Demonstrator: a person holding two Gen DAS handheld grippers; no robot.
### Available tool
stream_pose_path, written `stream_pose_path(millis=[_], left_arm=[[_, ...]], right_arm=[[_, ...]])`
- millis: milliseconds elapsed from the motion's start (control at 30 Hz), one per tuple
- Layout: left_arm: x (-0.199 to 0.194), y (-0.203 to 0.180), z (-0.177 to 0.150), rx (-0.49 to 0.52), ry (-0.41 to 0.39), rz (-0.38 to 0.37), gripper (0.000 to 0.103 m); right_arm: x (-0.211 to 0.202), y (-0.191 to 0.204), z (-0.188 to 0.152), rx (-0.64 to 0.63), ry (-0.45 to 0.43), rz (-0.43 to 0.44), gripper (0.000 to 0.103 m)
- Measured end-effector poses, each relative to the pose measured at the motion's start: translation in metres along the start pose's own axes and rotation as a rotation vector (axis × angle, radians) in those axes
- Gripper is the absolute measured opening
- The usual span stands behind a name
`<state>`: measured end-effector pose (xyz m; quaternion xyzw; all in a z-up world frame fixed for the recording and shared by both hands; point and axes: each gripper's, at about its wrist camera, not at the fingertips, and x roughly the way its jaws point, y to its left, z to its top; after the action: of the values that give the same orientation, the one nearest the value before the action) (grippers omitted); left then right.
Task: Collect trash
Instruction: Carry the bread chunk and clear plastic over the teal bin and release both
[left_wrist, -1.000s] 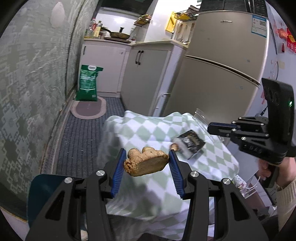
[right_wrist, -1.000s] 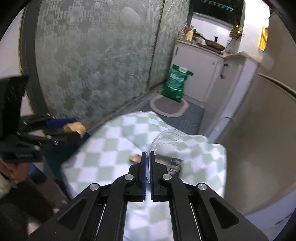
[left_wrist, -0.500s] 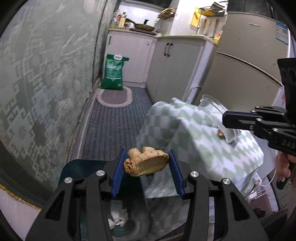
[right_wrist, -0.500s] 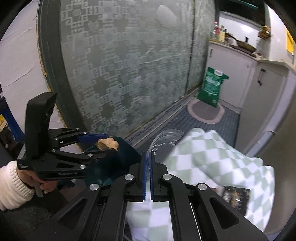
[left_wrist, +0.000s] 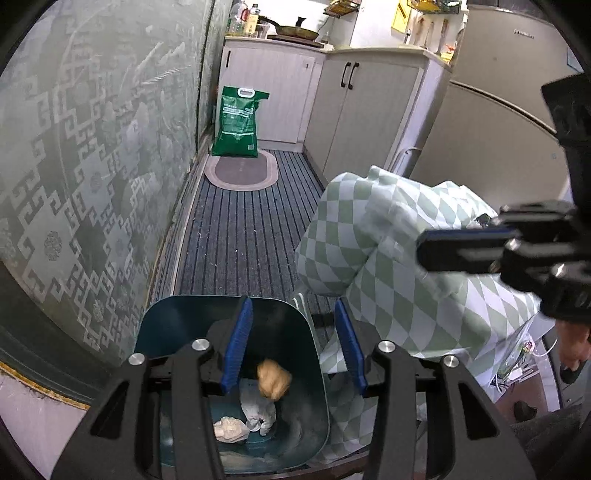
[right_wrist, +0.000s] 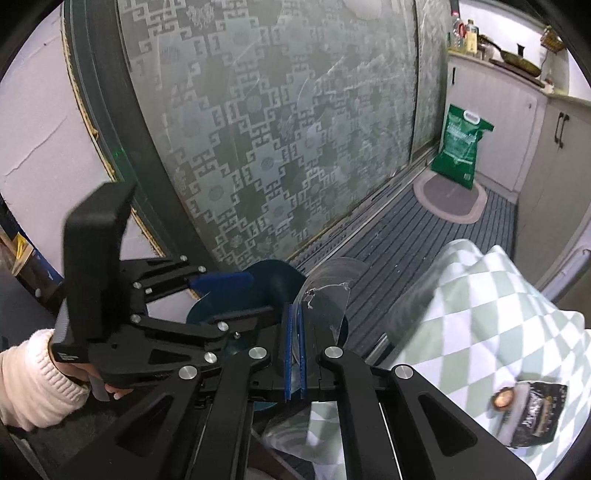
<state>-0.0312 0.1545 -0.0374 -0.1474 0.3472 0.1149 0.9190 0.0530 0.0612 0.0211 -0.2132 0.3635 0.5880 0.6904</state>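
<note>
Blue rubber pads line the left gripper (left_wrist: 293, 341), whose jaws stand wide apart with nothing between them. Just beneath that gap a tan, knobbly lump of ginger-like scrap (left_wrist: 273, 377) is blurred and appears to be in free fall inside the dark teal plastic waste bin (left_wrist: 166, 321). On the bin's floor lie crumpled white tissues (left_wrist: 243, 419), so some rubbish is already collected.

The right gripper (right_wrist: 294, 354) has its jaws pressed nearly together on the thin wall of a clear plastic cup (right_wrist: 327, 291), which it holds up over the near right of the bin; in the left wrist view only this gripper's dark body shows at the right, and the cup itself cannot be made out there.

Further right, a small table draped in a green-and-white checked cloth (right_wrist: 498, 317) carries a black foil snack wrapper (right_wrist: 535, 413) with a small brown round scrap (right_wrist: 501, 399) touching its left edge. Beyond, a striped grey floor mat (left_wrist: 240, 236) runs to a green rice sack (left_wrist: 238, 122) at the far end, with patterned frosted glass (left_wrist: 74, 147) along the left.

By my reading the task is partway through: the lump is as good as binned, the cup looks next to be dropped, and the wrapper and brown scrap remain on the cloth to be fetched.
</note>
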Motion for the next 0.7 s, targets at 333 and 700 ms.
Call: stream_pose_path(millis=[333, 700], left_arm=[[-0.037, 0.021, 0.008, -0.062, -0.123, -0.008, 0.026], [-0.065, 0.041, 0.007, -0.091, -0.191, -0.028, 0.024]], right_arm=[[0.030, 0.021, 0.008, -0.020, 0.053, 0.043, 0.003], [0.078, 0.056, 0.009, -0.071, 0.160, 0.105, 0.018]])
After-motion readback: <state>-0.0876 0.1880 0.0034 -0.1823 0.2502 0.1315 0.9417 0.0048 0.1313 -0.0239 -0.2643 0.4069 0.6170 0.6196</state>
